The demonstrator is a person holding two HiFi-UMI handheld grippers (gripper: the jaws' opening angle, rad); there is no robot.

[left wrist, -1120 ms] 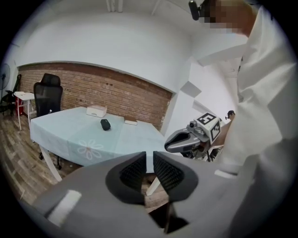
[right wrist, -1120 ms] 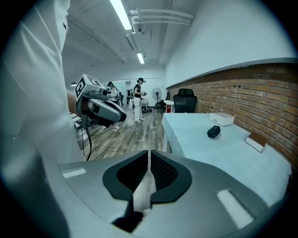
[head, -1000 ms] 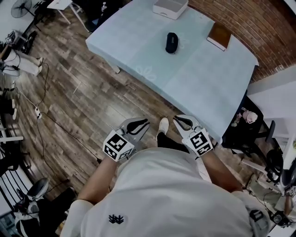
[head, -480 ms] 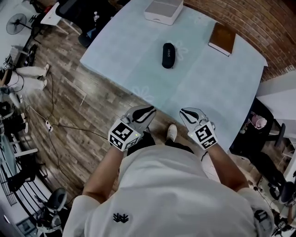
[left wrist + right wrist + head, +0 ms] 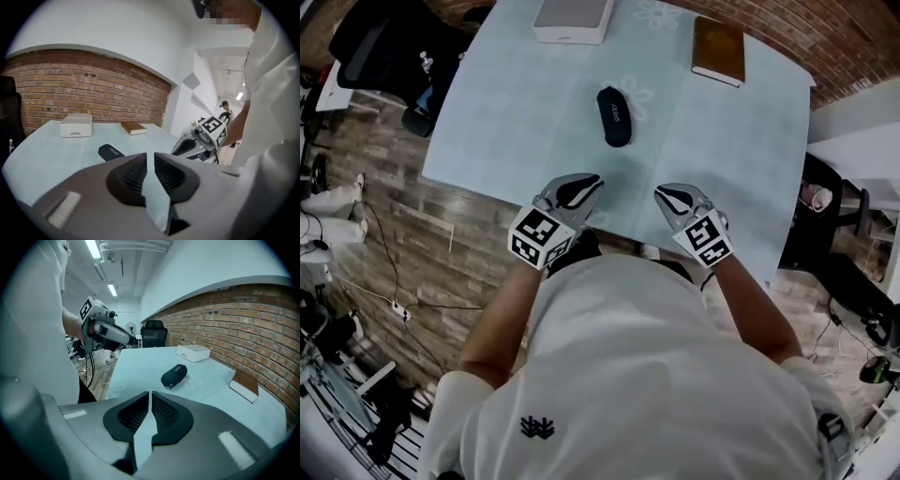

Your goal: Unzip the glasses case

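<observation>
- Jaws on my left gripper [image 5: 584, 182] stand nearly together, with only a thin slit between the ribbed pads, and they hold nothing.
- My right gripper [image 5: 667, 193] is the same: pads almost meeting, nothing between them.
- I hold both grippers over the near edge of the pale table [image 5: 506, 122], side by side and apart from each other, tips pointing toward the far side.
- The glasses case [image 5: 614, 115], black and oval, lies flat near the middle of the table, beyond both grippers and touched by neither.
- In the right gripper view a small zip pull [image 5: 171, 386] shows at the case's near end.
- A brown book [image 5: 718, 49] lies at the far right of the table, and a white box [image 5: 572, 19] at its far edge, both well apart from the case.
</observation>
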